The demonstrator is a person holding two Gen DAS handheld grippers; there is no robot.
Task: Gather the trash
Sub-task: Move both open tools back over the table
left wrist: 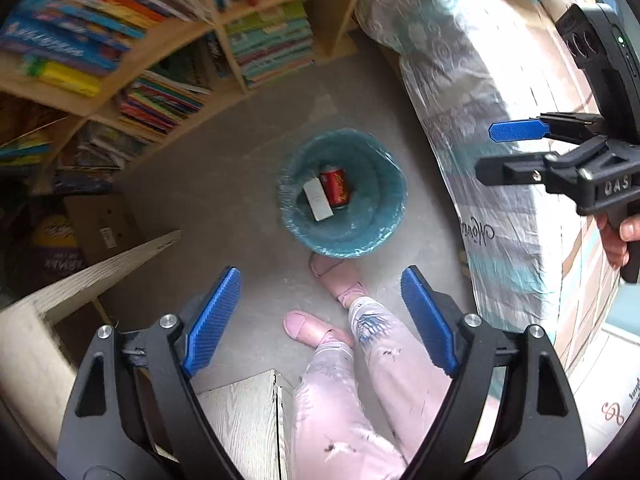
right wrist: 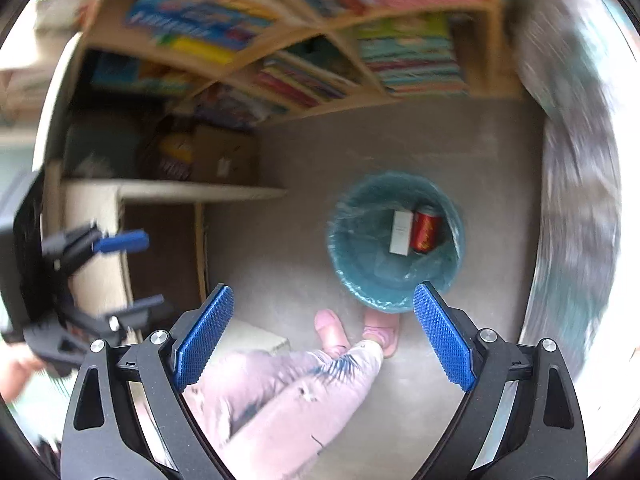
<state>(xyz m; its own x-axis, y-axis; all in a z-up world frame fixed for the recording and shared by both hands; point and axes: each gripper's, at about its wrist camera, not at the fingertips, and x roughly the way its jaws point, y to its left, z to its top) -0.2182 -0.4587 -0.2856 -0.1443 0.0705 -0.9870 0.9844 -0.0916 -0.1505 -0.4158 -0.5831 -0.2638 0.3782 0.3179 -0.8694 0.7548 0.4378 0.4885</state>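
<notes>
A teal trash bin (left wrist: 362,236) lined with a clear bag stands on the grey floor. Inside lie a red can (left wrist: 336,187) and a small white box (left wrist: 318,201). The bin (right wrist: 362,284), can (right wrist: 426,230) and box (right wrist: 401,233) also show in the right wrist view. My left gripper (left wrist: 320,320) is open and empty, held above the floor in front of the bin. My right gripper (right wrist: 324,336) is open and empty, above the bin's near side; it also shows in the left wrist view (left wrist: 490,150) at the right. The left gripper shows in the right wrist view (right wrist: 132,272) at the left.
A wooden bookshelf (left wrist: 224,24) full of books stands behind the bin. A bed with patterned bedding (left wrist: 480,128) runs along the right. A light wooden table (left wrist: 248,412) and cardboard box (left wrist: 100,224) are at the left. The person's legs and pink slippers (left wrist: 332,272) stand by the bin.
</notes>
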